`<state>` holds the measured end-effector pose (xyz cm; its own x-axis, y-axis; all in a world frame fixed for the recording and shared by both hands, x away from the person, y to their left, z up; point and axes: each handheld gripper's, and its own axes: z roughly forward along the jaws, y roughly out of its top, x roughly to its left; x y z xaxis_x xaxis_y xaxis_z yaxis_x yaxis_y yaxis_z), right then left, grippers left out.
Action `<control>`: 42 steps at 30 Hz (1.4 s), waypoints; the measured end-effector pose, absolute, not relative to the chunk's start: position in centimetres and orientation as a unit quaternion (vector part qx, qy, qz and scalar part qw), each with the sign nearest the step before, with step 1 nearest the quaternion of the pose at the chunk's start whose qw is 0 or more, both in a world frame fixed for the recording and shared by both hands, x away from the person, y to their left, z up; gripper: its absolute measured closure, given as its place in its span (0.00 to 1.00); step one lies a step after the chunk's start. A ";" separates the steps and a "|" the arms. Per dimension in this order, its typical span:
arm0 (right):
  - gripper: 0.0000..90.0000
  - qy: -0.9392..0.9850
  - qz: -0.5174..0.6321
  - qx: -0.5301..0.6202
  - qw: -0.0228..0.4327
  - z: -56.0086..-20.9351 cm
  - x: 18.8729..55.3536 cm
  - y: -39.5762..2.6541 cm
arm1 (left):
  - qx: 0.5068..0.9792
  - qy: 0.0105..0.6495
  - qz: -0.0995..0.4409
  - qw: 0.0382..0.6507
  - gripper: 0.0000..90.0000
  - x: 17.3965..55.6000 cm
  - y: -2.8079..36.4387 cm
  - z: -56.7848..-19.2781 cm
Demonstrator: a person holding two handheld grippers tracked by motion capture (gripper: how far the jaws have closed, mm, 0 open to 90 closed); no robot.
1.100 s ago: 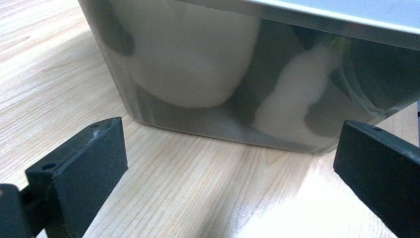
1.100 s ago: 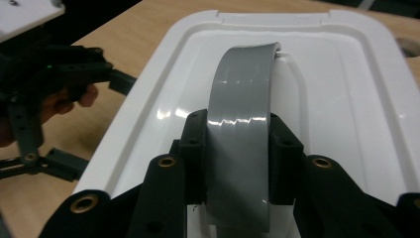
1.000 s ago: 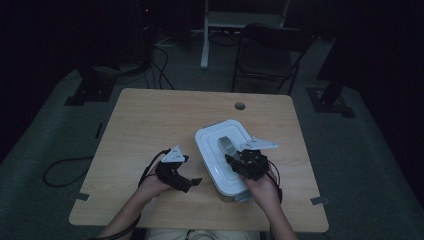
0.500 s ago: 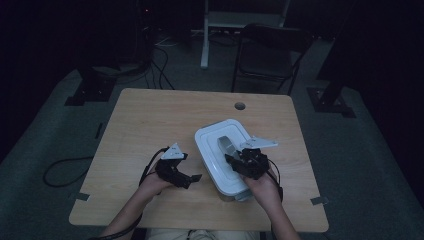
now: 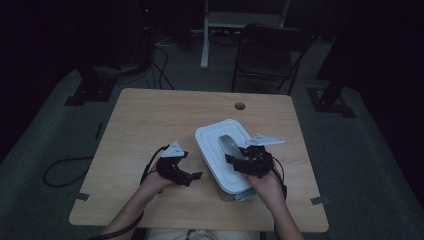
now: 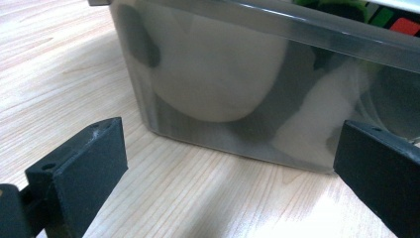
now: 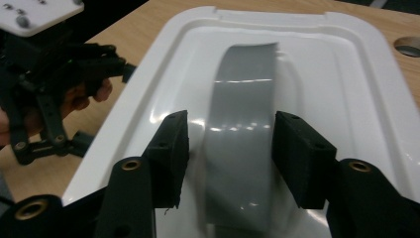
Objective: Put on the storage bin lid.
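Observation:
A translucent plastic box (image 6: 223, 74) with a white lid (image 5: 215, 137) stands on the wooden table (image 5: 150, 120), right of centre. A grey strap handle (image 7: 242, 124) runs along the middle of the lid. My right gripper (image 7: 230, 134) sits low over the lid (image 7: 346, 74) with one jaw on each side of the handle. Its jaws have just been opening, and the pads (image 7: 171, 148) stand slightly apart from the handle. My left gripper (image 6: 233, 144) rests on the table with its jaws wide open, facing the box's cloudy side wall. The high view shows it (image 5: 192, 176) just left of the box.
The table has a round cable hole (image 5: 240, 106) near its far edge. A dark chair (image 5: 270, 50) and a desk frame stand behind the table. Cables (image 5: 60, 170) lie on the floor at left. The room is dim.
Both hands keep their places at the box, and the right one has shifted only slightly. The box and lid have not moved.

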<state>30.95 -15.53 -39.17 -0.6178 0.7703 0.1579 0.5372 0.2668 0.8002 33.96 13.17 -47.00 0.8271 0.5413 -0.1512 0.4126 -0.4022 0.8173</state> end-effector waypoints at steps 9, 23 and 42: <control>0.42 0.770 0.461 0.415 0.151 -37.8 30.6 -16.5 | 0.833 0.290 0.070 0.466 0.01 34.0 13.3 -46.9; 0.15 0.715 0.484 0.454 0.220 -36.7 31.8 -21.3 | 0.828 0.298 0.070 0.469 0.01 34.5 13.3 -46.9; 0.14 0.689 0.427 0.508 0.292 -42.4 37.7 -26.7 | 0.830 0.302 0.071 0.464 0.01 34.9 12.4 -47.7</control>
